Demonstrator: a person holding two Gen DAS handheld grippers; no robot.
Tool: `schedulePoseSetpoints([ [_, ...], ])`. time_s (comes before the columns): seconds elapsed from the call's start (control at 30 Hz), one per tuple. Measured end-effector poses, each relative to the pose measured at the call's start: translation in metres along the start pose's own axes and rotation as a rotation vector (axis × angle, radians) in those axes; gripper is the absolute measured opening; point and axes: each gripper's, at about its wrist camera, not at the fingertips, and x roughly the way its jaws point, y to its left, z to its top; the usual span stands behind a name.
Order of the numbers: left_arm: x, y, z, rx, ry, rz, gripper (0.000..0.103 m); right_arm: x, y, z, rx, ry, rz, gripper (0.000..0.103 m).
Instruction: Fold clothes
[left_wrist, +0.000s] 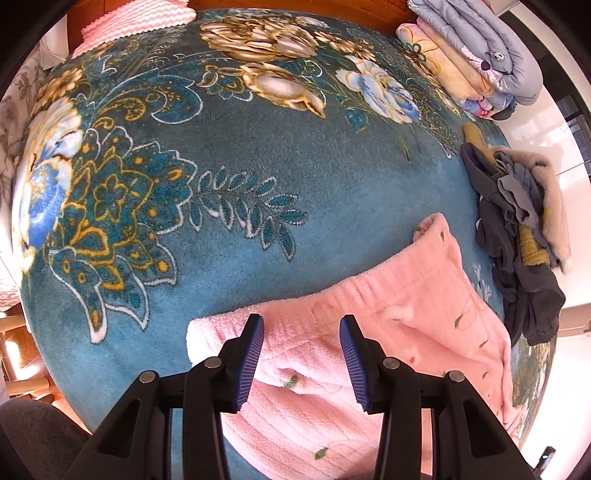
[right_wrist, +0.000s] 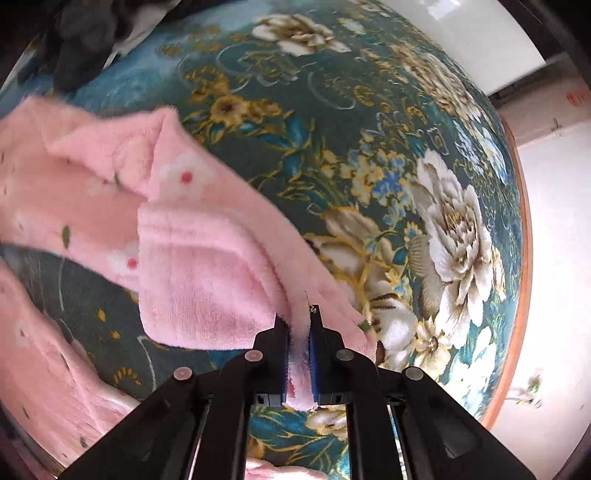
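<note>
Pink garment (right_wrist: 207, 258) on the floral blanket (left_wrist: 295, 177), partly cut off.
Our right tongs (right_wrist: 298, 332) are clamped on its edge; left tongs (left_wrist: 301, 334) stand apart above it. We count one dark clothes heap (left_wrist: 517, 229), blurred in the right view.

No legible text, label, brand, number or sign found in either wrist view. A red mark on the pale wall surface (right_wrist: 576, 98) at the upper right of the right wrist view is too small and blurred to read. The floral teal plush blanket (left_wrist: 332, 192) carries pattern only.
</note>
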Motion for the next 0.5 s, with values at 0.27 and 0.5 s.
schedulePoseSetpoints([
  [0.27, -0.002, -0.005, 0.001, -0.001, -0.003, -0.033, 0.047, -0.06, -0.152, -0.024, 0.857, -0.314, 0.021, 0.008],
  [0.5, 0.004, -0.011, 0.002, 0.015, 0.019, -0.024, 0.047, -0.025, -0.147, -0.06, 0.915, -0.172, -0.069, 0.052],
])
